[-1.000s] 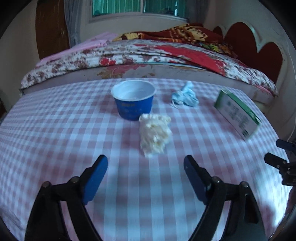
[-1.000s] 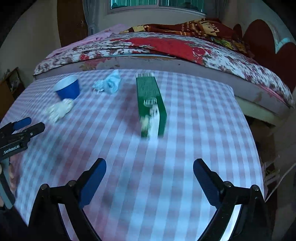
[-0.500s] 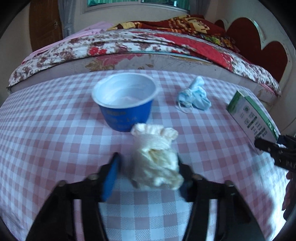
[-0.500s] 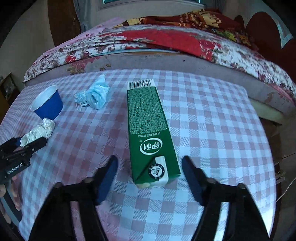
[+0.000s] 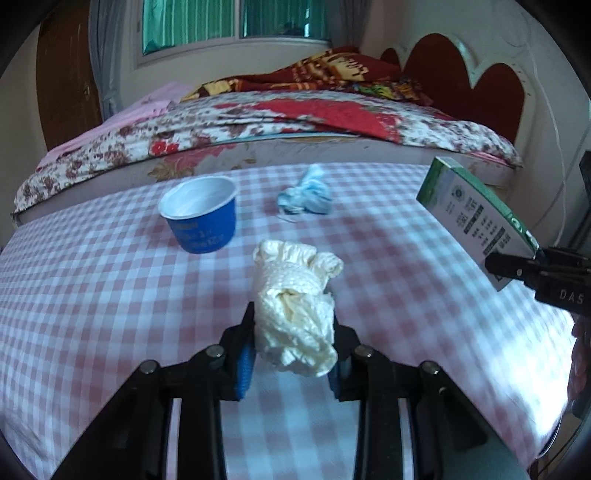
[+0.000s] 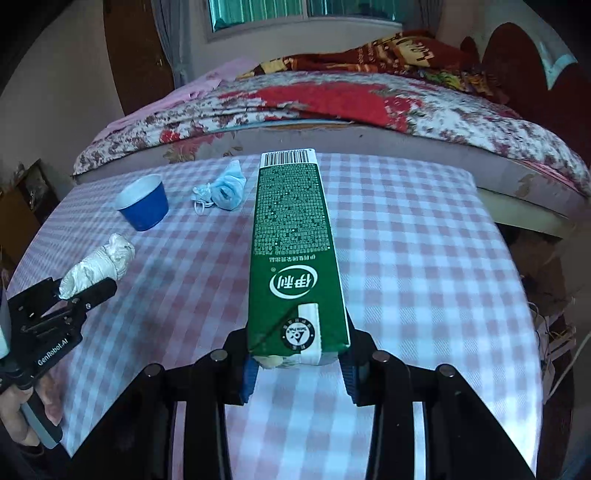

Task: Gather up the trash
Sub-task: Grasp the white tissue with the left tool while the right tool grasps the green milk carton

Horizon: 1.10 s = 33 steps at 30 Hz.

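Four bits of trash in sight, two already being taken. Taking the blue cup (image 5: 199,218) as the landmark and going left to right: the cup itself stands upright w/ its mouth open, untouched on the bench (image 5: 92,295). Just this side of it & a touch right, the left hand-held gripper (image 5: 291,354) is closing on a crumpled white paper wad (image 5: 295,314); blue pads squeeze both flanks, so the wad bulges up out of the jaws. Soft stuff, so a pinch round the middle is prob. the only way to get hold of it. Right of the cup and farther back, a balled-up blue face mask (image 5: 306,194) lies loose, nothing near it. Well right of the cup, the right hand-held gripper (image 6: 297,363) is closing on the near end of a long green milk carton (image 6: 291,236), pads pressed to its two narrow sides. Gripped by one end, the carton sticks out fwd toward the bed (image 6: 332,107), and from the left view its far end looks tilted up off the cloth.

Bench wears a pink-and-white check cloth, smooth. Beyond: floral bedspread, red blanket, heart-shaped headboard (image 5: 480,96), green-curtained window (image 5: 229,18).
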{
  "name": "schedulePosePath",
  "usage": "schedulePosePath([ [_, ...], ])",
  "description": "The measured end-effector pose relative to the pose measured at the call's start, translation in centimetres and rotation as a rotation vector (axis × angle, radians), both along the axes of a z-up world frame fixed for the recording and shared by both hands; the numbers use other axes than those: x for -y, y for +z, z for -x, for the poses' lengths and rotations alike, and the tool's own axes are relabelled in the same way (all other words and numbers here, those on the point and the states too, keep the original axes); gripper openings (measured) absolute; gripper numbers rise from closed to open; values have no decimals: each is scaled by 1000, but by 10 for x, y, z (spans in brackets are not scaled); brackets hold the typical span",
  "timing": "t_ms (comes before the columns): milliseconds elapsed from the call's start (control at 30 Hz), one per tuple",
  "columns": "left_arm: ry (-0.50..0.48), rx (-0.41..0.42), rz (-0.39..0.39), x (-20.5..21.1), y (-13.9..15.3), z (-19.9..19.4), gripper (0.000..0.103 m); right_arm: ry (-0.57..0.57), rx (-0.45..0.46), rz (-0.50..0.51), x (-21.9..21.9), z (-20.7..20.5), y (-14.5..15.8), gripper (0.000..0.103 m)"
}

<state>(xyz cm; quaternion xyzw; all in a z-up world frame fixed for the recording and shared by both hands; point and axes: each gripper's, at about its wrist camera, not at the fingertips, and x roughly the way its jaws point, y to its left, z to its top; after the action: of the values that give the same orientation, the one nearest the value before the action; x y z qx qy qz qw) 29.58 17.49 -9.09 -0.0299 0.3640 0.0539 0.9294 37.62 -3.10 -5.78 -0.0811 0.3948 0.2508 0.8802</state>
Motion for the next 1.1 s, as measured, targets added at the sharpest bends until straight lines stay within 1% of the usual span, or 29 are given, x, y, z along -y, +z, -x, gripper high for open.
schedulePosePath([
  [100, -14, 34, -18, 17, 8, 17, 33, -21, 14, 1, 19, 21, 4, 39],
  [200, -33, 54, 7, 32, 15, 33, 33, -32, 26, 14, 33, 41, 8, 39],
  [300, -58, 63, 16, 48, 21, 46, 33, -46, 37, 10, 48, 59, 14, 39],
  [633, -153, 98, -4, 93, 39, 91, 33, -130, 87, -62, 109, 125, 36, 39],
  [733, -182, 113, -13, 107, 44, 102, 33, -155, 95, -77, 126, 141, 38, 39],
  [1100, -279, 132, -21, 155, 49, 122, 33, -250, 147, -57, 180, 186, 43, 39],
])
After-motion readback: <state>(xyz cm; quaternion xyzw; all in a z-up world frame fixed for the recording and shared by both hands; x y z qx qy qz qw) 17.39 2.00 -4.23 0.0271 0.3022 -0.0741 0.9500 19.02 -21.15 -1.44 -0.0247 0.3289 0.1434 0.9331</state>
